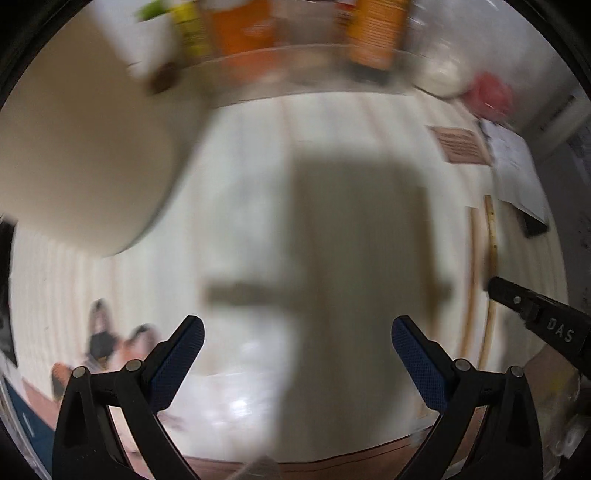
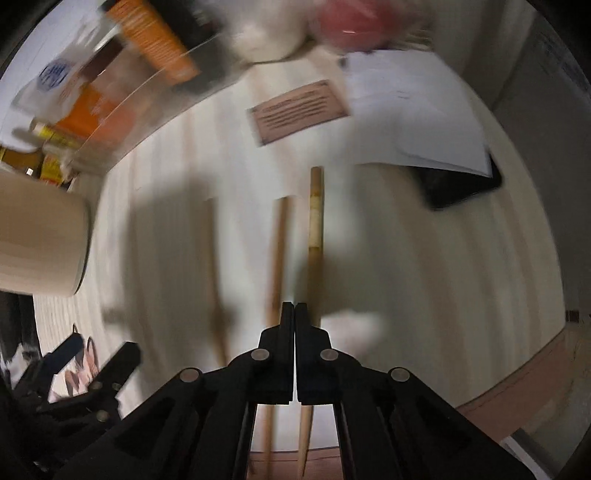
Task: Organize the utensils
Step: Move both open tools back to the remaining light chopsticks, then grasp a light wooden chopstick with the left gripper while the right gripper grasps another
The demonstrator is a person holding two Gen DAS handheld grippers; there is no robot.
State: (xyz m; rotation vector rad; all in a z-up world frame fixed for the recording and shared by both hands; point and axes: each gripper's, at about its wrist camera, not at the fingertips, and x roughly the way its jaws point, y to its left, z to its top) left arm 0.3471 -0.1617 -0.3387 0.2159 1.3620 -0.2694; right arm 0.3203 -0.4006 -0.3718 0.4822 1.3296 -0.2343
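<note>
Three wooden sticks lie side by side on the pale striped mat: a thick one with a pale band [image 2: 316, 221], a thinner one [image 2: 277, 254] and a blurred one to their left [image 2: 216, 273]. My right gripper [image 2: 295, 308] is shut and empty, its tips above the gap between the two right sticks. Two of the sticks [image 1: 491, 236] show at the right of the left wrist view, with the right gripper [image 1: 517, 299] over them. My left gripper [image 1: 297, 332] is open and empty above the mat. A cream cup [image 1: 85, 155] stands to its left and also shows in the right wrist view [image 2: 40, 232].
A clear tray with orange boxes [image 1: 243, 33] and bottles stands at the back. A brown card [image 2: 299, 110], white paper [image 2: 413, 122] over a black phone [image 2: 465, 188], a white bowl [image 2: 266, 37] and a red object [image 2: 351, 22] lie at the back right. The mat's front edge [image 2: 517, 387] meets a brown table.
</note>
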